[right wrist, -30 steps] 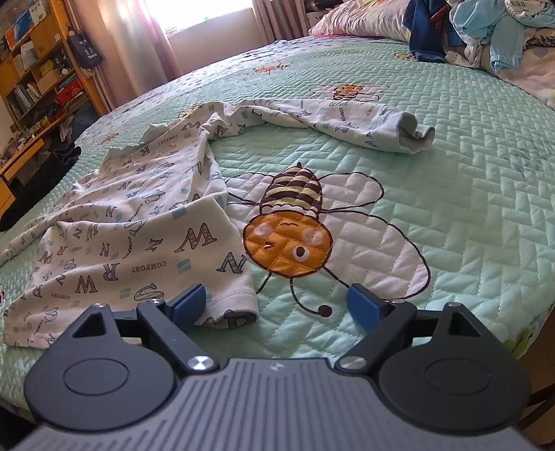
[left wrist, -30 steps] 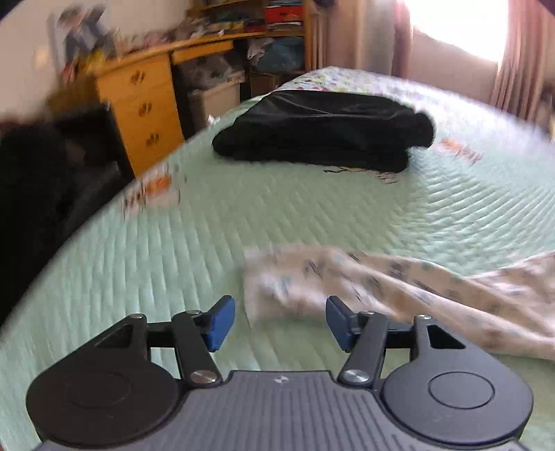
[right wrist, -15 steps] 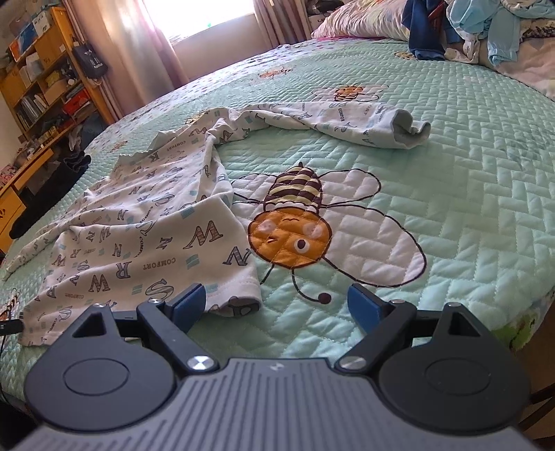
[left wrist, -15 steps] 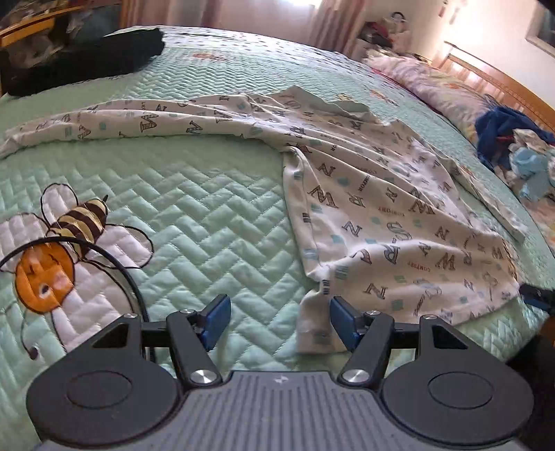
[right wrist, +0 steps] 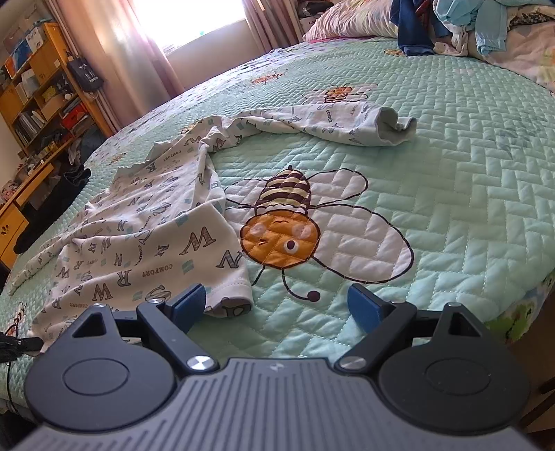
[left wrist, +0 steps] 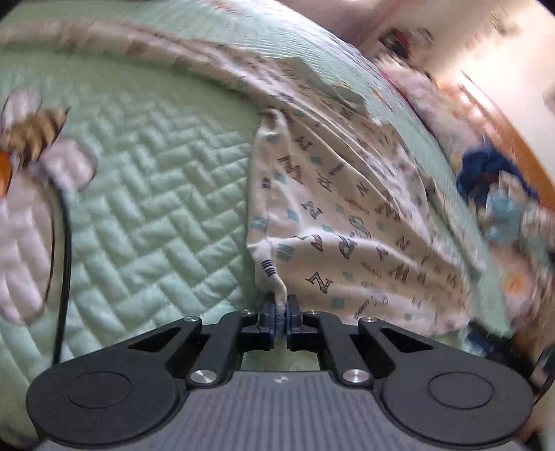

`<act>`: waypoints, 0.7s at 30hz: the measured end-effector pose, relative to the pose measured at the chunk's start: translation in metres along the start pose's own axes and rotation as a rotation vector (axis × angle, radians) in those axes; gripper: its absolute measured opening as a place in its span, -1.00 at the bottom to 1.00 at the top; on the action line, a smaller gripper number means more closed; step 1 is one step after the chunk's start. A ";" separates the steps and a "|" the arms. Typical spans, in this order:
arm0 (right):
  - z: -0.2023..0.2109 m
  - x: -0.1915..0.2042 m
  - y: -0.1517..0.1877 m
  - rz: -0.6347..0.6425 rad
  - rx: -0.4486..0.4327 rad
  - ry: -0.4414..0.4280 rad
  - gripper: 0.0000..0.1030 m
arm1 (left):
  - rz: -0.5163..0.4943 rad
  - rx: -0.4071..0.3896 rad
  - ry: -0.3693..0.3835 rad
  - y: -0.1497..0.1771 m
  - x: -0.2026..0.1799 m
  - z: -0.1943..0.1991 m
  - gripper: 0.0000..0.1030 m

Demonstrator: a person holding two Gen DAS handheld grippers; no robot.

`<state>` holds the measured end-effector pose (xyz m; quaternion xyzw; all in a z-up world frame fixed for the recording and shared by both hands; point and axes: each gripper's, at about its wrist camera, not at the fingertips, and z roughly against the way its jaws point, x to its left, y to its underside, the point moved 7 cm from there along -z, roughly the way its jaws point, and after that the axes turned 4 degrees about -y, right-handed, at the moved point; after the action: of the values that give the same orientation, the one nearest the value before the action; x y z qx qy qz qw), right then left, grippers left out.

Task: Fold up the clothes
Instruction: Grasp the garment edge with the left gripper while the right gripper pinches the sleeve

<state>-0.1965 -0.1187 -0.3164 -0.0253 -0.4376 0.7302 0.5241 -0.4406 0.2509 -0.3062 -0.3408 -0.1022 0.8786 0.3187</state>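
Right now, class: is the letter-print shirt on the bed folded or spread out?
Spread out, not folded. The shirt lies rumpled across the quilt, one sleeve stretched away from the body.

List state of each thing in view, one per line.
Left gripper: shut, pinching a corner of the shirt hem.
Right gripper: open, holding nothing, shirt's other hem corner by its left finger.
Shirt: unfolded, spread rumpled on the bed, one sleeve stretched out.
Clothes pile: unfolded heap near the pillow.
Bed cover: laid flat.
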 end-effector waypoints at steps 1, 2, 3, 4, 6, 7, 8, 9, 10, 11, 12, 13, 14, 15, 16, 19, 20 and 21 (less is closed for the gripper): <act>0.000 0.000 0.000 -0.002 0.000 -0.002 0.73 | 0.035 -0.002 0.030 0.005 0.000 0.009 -0.91; 0.001 -0.001 0.000 -0.003 -0.001 -0.004 0.73 | 0.040 -0.013 0.047 0.011 -0.003 0.020 -0.91; 0.002 -0.002 0.000 -0.004 -0.002 -0.005 0.73 | 0.041 -0.025 0.063 0.018 -0.005 0.032 -0.91; 0.002 -0.002 0.000 -0.006 -0.004 -0.006 0.73 | 0.051 -0.025 0.083 0.026 -0.006 0.043 -0.91; 0.003 -0.003 0.000 -0.015 -0.008 -0.010 0.73 | 0.064 -0.009 0.106 0.042 -0.006 0.056 -0.91; 0.003 -0.003 0.000 -0.021 -0.010 -0.012 0.73 | 0.073 0.017 0.093 0.048 -0.001 0.053 -0.90; 0.002 -0.003 0.000 -0.028 -0.011 -0.013 0.73 | 0.083 0.044 0.078 0.053 0.004 0.049 -0.90; 0.002 -0.002 -0.001 -0.031 -0.010 -0.012 0.74 | 0.102 0.073 0.076 0.056 0.011 0.042 -0.88; 0.001 -0.002 -0.001 -0.032 -0.009 -0.011 0.74 | 0.114 0.095 0.065 0.057 0.018 0.033 -0.85; 0.001 -0.001 -0.001 -0.032 -0.008 -0.009 0.74 | 0.126 0.117 0.053 0.058 0.025 0.025 -0.82; 0.001 0.000 -0.001 -0.029 -0.006 -0.010 0.74 | 0.137 0.129 0.048 0.058 0.029 0.020 -0.79; 0.001 0.001 0.000 -0.021 -0.006 -0.011 0.74 | 0.140 0.133 0.058 0.058 0.030 0.020 -0.78; 0.002 0.001 0.000 -0.016 -0.005 -0.012 0.74 | 0.126 0.128 0.058 0.057 0.029 0.023 -0.76; 0.003 0.000 0.001 -0.018 -0.007 -0.013 0.74 | 0.098 0.116 0.047 0.056 0.026 0.027 -0.71; 0.005 -0.001 0.001 -0.026 -0.010 -0.015 0.74 | 0.063 0.107 0.028 0.056 0.022 0.032 -0.59; 0.007 -0.006 0.001 -0.056 -0.020 -0.024 0.74 | -0.029 0.085 -0.020 0.053 0.017 0.048 -0.55; 0.008 -0.007 0.000 -0.066 -0.023 -0.028 0.74 | -0.052 0.073 -0.035 0.051 0.017 0.054 -0.55; 0.008 -0.007 0.000 -0.072 -0.024 -0.029 0.74 | -0.069 0.059 -0.047 0.048 0.019 0.059 -0.55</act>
<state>-0.1974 -0.1291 -0.3148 -0.0054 -0.4545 0.7057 0.5435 -0.5141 0.2272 -0.2911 -0.3065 -0.0952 0.8776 0.3561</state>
